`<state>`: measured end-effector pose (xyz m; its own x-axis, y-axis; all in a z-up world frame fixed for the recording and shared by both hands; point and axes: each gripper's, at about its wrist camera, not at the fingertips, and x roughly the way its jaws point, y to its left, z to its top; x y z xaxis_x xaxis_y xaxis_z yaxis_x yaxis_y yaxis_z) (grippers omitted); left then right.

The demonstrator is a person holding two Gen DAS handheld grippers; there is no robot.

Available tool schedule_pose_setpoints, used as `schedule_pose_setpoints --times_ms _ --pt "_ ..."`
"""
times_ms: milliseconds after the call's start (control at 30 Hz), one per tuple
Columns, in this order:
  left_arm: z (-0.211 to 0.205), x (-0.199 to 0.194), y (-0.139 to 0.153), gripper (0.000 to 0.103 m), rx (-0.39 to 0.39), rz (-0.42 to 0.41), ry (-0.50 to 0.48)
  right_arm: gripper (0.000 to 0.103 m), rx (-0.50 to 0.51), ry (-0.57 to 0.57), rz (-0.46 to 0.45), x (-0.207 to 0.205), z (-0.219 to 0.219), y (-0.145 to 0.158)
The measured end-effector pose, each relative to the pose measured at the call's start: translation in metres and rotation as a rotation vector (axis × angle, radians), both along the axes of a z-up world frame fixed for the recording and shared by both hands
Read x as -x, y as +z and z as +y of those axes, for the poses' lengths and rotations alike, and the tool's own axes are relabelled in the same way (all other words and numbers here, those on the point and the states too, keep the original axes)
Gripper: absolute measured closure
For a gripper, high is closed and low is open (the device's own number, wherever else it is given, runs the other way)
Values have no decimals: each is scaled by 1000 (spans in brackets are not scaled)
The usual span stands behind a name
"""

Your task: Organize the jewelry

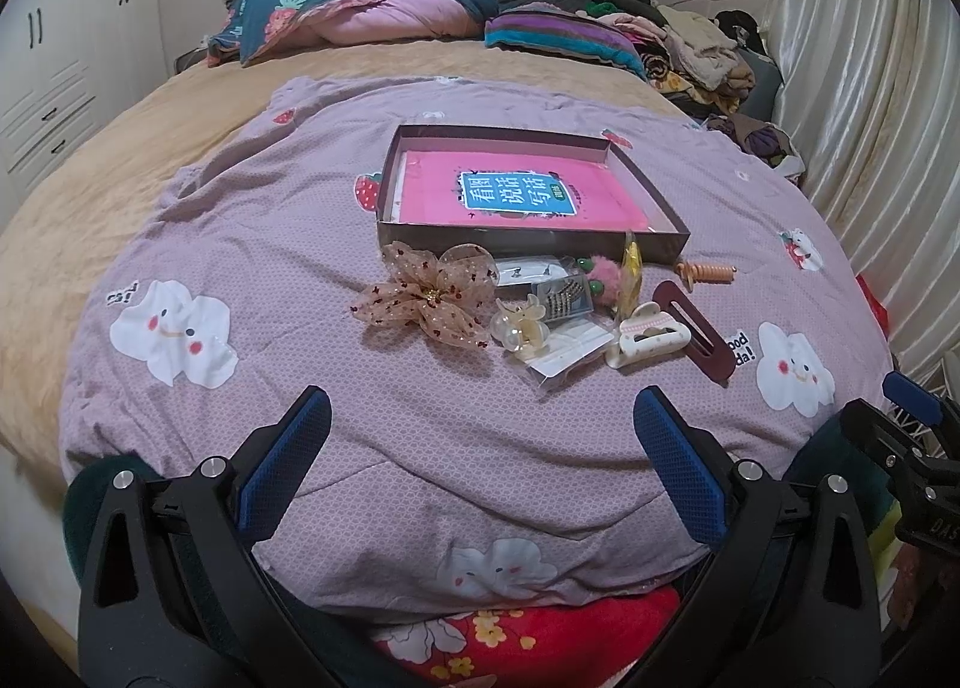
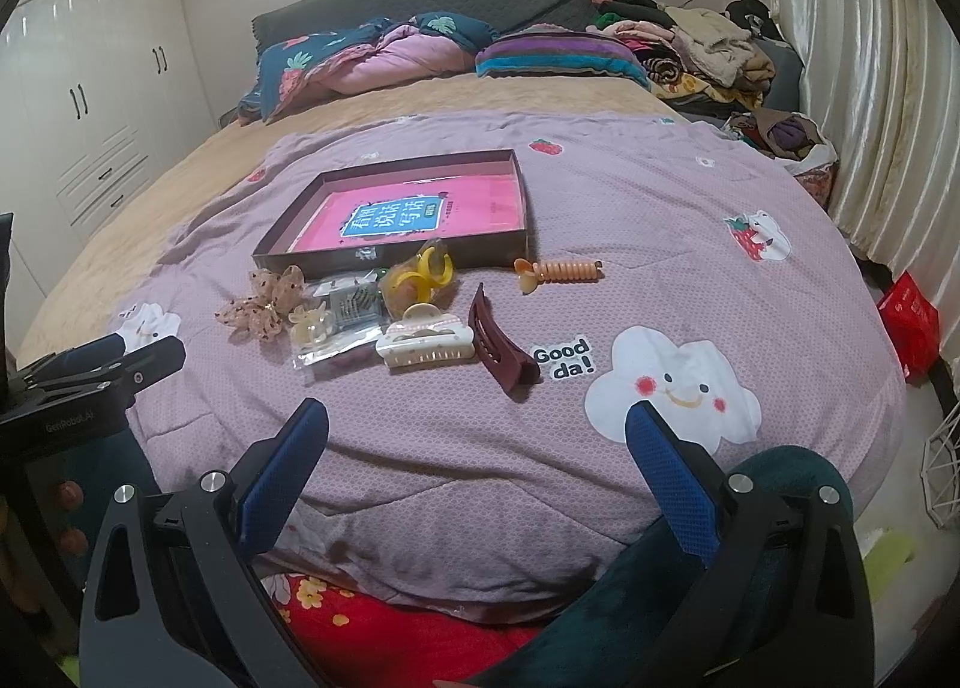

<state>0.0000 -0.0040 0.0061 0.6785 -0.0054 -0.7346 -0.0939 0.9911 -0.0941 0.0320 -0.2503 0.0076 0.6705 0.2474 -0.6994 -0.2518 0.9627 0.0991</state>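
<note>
Nothing is being gathered yet: both the left claw (image 1: 480, 436) and right claw (image 2: 477, 442) are hanging apart and empty above the bed (image 2: 420, 448). Hair clips (image 2: 426, 349) are lying just before the box (image 2: 390, 262); next likely calls for reaching forward.

Hair clips (image 2: 427, 344) and bow (image 1: 427, 292) heaped just before open shallow box (image 1: 654, 196).

The pink booklet (image 1: 516, 196) in the box bears "看图说话写话" on a blue label. The purple quilt (image 2: 660, 244) reads "Good da!" beside a cloud. The left gripper (image 2: 90, 364) body is marked "GenRobot.AI".
</note>
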Motion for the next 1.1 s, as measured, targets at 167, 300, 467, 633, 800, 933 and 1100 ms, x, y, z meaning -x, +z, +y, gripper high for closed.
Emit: schedule_pose_setpoints --times_ms 167,300,467,633,800,933,1100 --pt "0 0 0 8 2 0 0 4 -1 0 1 0 0 0" --pt "0 0 0 8 1 0 -1 4 -2 0 1 0 0 1" --pt "1 -1 1 8 -2 -1 0 4 -1 1 1 0 0 0" --pt "3 -1 1 8 -3 -4 2 4 -5 8 1 0 4 0" --pt "6 -2 1 8 -2 -5 7 4 -7 21 2 -2 5 1" --pt "11 -2 -1 8 -2 -4 18 4 -6 30 4 -4 6 0" --pt "19 -5 -5 8 0 2 45 4 0 48 9 -10 10 0"
